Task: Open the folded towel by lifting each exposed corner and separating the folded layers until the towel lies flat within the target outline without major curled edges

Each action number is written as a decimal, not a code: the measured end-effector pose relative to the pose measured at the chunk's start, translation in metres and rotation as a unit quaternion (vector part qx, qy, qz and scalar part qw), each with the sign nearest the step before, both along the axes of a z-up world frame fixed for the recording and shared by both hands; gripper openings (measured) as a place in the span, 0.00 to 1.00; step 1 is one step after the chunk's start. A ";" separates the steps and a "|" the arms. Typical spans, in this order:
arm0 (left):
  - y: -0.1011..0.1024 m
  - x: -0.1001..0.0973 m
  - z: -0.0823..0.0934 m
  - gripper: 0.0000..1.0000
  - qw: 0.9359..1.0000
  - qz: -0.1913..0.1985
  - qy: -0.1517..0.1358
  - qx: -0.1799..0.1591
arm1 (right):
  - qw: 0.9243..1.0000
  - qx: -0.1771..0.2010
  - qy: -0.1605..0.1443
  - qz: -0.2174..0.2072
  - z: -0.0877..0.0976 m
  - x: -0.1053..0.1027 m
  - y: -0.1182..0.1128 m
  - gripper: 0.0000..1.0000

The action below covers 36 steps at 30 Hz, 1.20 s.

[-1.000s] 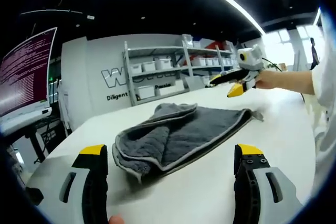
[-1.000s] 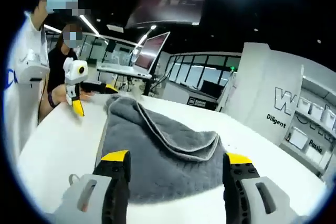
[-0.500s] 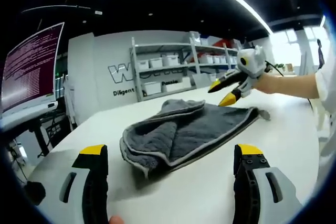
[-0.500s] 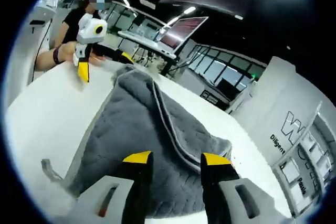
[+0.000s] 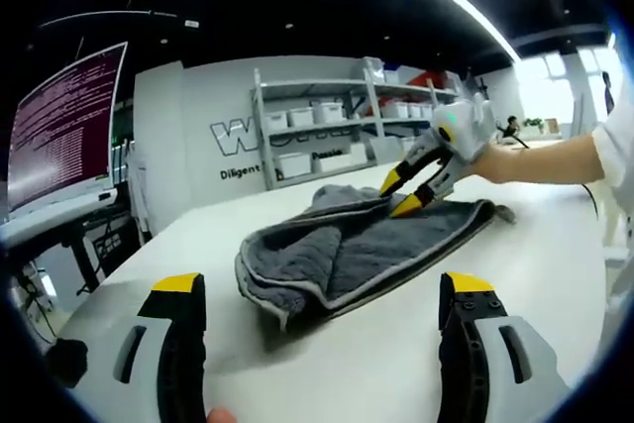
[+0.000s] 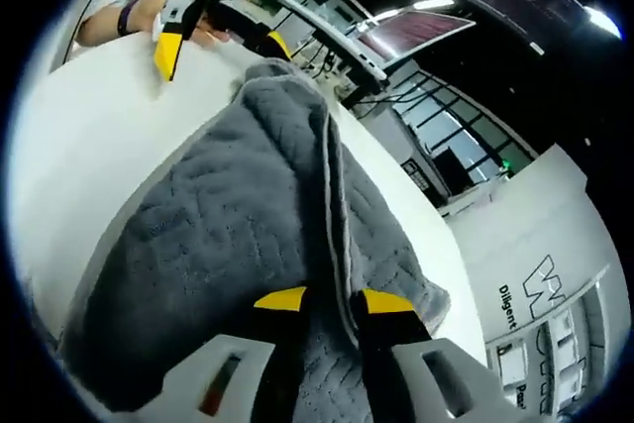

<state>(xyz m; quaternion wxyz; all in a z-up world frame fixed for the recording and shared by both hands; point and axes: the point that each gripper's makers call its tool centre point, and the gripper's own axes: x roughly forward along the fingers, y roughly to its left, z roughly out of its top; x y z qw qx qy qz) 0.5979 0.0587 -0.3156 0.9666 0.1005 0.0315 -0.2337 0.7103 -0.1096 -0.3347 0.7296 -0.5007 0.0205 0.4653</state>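
In the left gripper view, the left gripper [image 5: 317,339] sits lowest and nearest, its two yellow-tipped jaws spread wide apart with nothing between them, hovering over a bare stretch of white table [image 5: 367,364]. Just beyond the jaws, ahead and near the centre, lies the folded grey towel [image 5: 342,255], bunched into a loose heap with a pale trimmed edge curling along its near side. Its long axis runs from the rounded fold nearest this gripper away toward the upper right. At that far end the right gripper [image 5: 408,187] reaches in from the right, held by a person's hand [image 5: 495,158], its yellow tips set at the towel's raised upper edge.

In the right gripper view, the right gripper [image 6: 332,302] rises from the bottom with its jaws drawn close together, astride the pale seam of the upper folded layer [image 6: 332,195]. They appear to be pinching that edge, though actual contact is hard to confirm. The towel [image 6: 228,215] stretches away from these jaws toward the upper left, the seam following the same line. Past its far end, the left gripper [image 6: 178,32] stands apart from the cloth on the table [image 6: 69,136].

By this judgement the right gripper is the nearer one to the layer to be lifted, and peeling it back across the long axis would open the fold. Beyond the table stand a shelving rack of white bins [image 5: 327,131] and a monitor [image 5: 64,131].
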 end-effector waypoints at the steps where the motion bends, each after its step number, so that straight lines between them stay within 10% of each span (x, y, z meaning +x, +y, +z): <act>1: 0.000 0.000 0.000 0.96 1.000 0.000 0.000 0.000 | 1.000 -0.005 -0.003 -0.002 0.000 0.001 -0.002 0.12; 13: 0.002 0.000 0.000 0.94 1.000 0.005 0.000 -0.005 | 0.998 -0.017 -0.062 -0.027 0.023 0.019 -0.017 0.01; 36: 0.005 -0.001 0.001 0.93 1.000 0.010 -0.005 -0.004 | 0.991 0.028 -0.127 -0.013 0.103 0.050 0.038 0.00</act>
